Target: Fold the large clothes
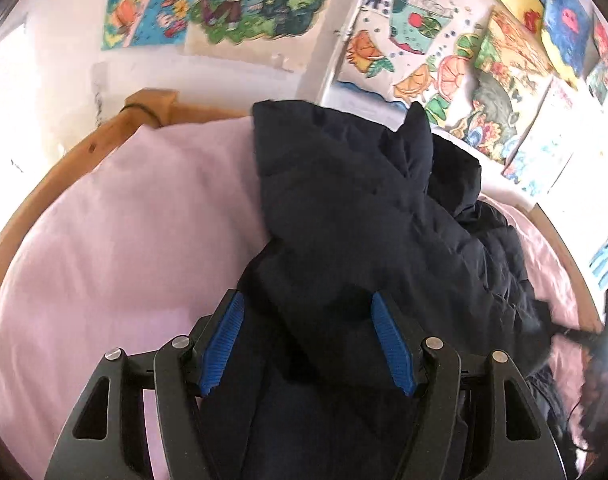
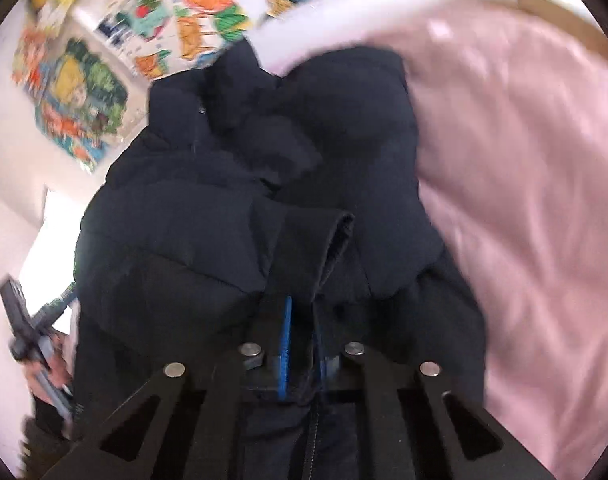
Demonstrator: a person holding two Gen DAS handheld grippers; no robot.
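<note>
Drawing-covered white wall, pink bed

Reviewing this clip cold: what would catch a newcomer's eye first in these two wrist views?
A bulky dark navy puffer jacket lies heaped across the middle of a pale pink bedsheet. Bright children's drawings cover the white wall behind the bed. The right gripper is shut on a fold of the jacket, while the left gripper stands open over it.

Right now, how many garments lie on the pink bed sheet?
1: a dark padded jacket, bunched in the middle of the pink sheet. Its folds may hide another piece.
</note>
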